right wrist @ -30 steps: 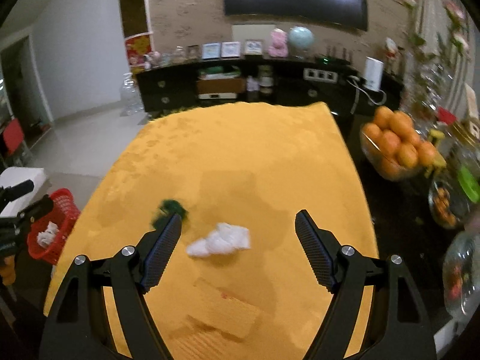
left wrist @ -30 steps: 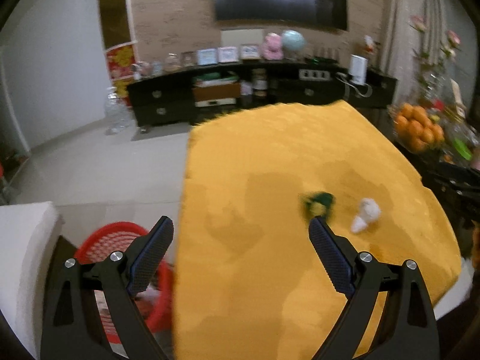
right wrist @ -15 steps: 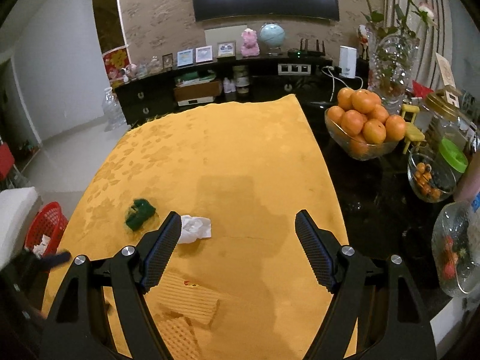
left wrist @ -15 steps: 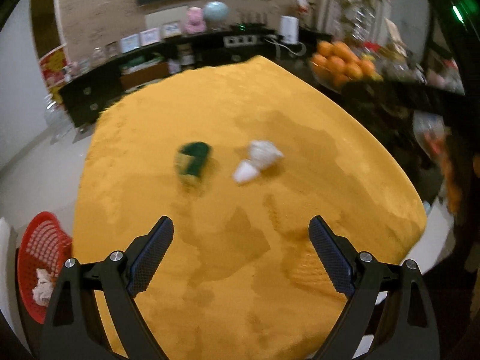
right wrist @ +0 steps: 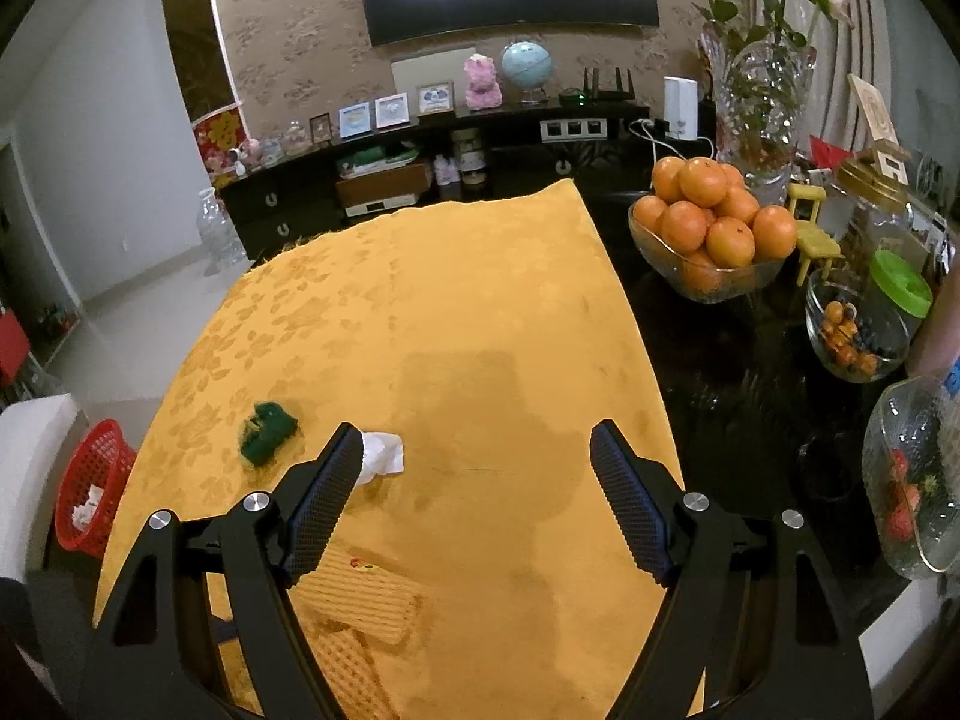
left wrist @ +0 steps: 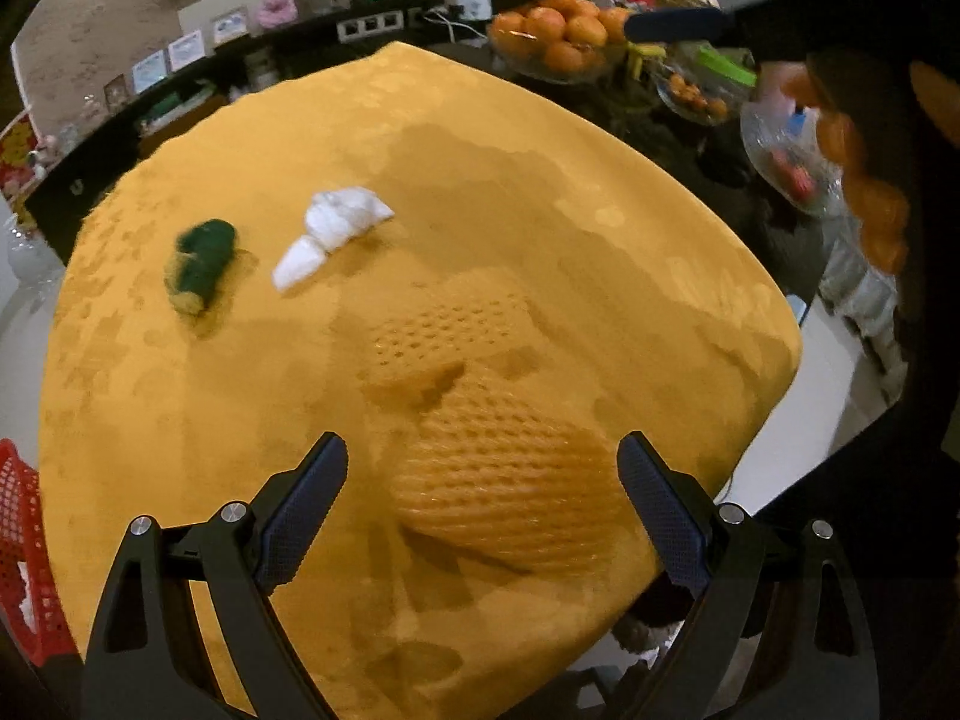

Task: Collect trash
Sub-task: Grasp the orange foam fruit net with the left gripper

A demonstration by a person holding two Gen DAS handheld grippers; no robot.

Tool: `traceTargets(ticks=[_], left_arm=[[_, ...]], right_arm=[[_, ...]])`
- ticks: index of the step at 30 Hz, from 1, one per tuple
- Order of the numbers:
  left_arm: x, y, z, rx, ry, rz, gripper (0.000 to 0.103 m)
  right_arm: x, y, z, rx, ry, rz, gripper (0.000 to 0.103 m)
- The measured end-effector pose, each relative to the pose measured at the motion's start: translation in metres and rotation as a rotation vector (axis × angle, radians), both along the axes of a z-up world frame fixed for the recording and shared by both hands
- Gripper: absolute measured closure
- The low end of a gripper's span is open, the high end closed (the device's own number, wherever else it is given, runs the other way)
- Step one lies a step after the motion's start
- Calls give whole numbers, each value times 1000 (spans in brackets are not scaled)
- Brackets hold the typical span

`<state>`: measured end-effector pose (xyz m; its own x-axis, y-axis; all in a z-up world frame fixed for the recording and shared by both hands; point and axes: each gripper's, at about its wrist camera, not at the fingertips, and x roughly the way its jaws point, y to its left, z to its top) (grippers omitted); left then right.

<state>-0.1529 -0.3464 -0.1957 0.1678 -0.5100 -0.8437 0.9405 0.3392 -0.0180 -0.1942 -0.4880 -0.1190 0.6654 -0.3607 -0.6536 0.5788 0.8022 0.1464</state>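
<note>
Two open grippers hover over a yellow tablecloth (right wrist: 432, 300), neither holding anything. The left gripper (left wrist: 483, 477) spreads its fingers above two yellow waffle cloths (left wrist: 504, 480). Beyond lie a white tissue (left wrist: 336, 222) and a green wad (left wrist: 201, 261), side by side. The right gripper (right wrist: 477, 468) is empty too; its left finger overlaps the tissue. A red basket (right wrist: 90, 492) sits on the floor at left.

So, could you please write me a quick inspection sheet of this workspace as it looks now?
Surface: yellow tablecloth over a dark table.
Job's things: crumpled white tissue and green wad lying apart; red basket beside the table, paper inside.
Clutter: two yellow knitted mats, bowl of oranges, glass jars.
Grippers: left gripper and right gripper open, empty.
Cables: white cables on the sideboard.
Surroundings: television, globe, photo frames.
</note>
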Motion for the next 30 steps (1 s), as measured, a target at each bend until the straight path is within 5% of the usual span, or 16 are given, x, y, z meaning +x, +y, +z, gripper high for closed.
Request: traceTargets(ticks=[2, 5, 14, 24, 30], left_arm=[[-1, -1, -3, 5, 6, -6, 17], [0, -2, -10, 21, 41, -24, 38], [3, 2, -7, -6, 95, -46, 67], [35, 23, 23, -85, 83, 56, 69], [80, 56, 57, -159, -11, 239, 69]], right_arm=[[0, 1, 0, -2, -1, 2, 27], [1, 1, 0, -2, 1, 2, 27], [8, 5, -4, 2, 17, 10, 27], [21, 6, -7, 21, 20, 26, 27], [41, 11, -21, 29, 57, 43, 27]])
